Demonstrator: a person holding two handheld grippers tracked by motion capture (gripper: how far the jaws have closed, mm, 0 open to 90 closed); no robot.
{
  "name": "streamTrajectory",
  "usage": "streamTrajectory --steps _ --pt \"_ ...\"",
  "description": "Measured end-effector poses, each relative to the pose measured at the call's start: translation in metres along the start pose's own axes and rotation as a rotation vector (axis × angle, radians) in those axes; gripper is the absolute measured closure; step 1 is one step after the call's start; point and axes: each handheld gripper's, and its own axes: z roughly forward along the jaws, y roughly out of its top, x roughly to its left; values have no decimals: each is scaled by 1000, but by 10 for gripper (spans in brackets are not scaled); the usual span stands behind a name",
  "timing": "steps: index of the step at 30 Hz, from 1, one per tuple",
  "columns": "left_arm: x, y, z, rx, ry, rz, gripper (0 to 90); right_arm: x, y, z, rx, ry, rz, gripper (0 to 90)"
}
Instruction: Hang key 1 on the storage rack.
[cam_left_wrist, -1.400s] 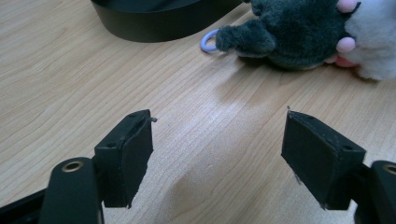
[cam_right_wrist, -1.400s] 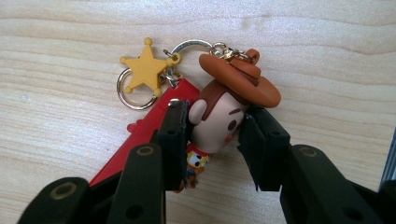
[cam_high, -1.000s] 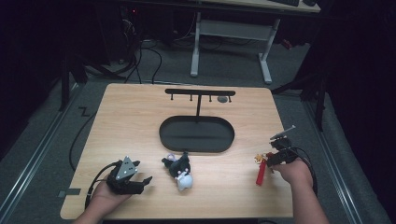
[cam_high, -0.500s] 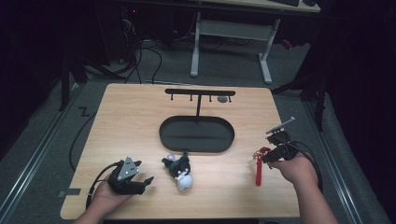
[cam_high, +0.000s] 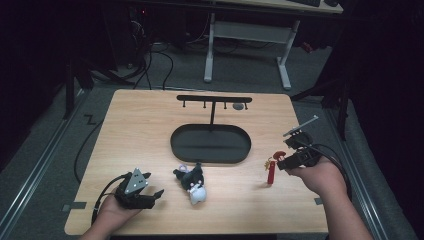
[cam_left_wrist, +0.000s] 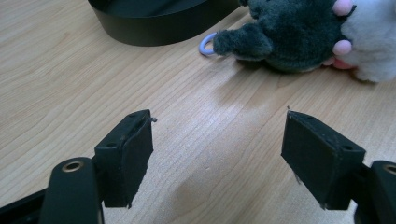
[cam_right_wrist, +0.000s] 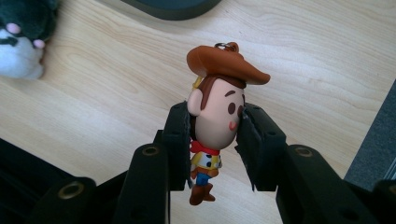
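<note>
No readable text, no labels, no brand marks, no numbers, no signs, none on the cowboy figure (cam_right_wrist: 216, 116), none on the plush toy (cam_high: 192, 182), none on the black tray (cam_high: 210, 144), none on the tabletop (cam_high: 140, 130)

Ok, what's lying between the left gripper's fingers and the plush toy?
Only bare wood of the table, seen in the left gripper view. The open left gripper points toward the plush toy, with nothing in between.

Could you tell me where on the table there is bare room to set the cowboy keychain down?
The wood left of the oval tray, up to the table edge, lies bare, as does the strip between the tray and the right edge. The front middle is crowded: the plush toy lies there, between the open left hand-held gripper and the right hand-held gripper clamping the cowboy keychain.
</note>
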Motion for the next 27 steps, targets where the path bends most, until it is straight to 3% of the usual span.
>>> streamTrajectory --steps 18,27 --pt "2 -2 -3 -1 -3 -6 253 20 24 -19 21 -11 -51 657" --pt "3 -1 -3 -6 -2 -11 253 27 43 -18 21 -17 -70 657"
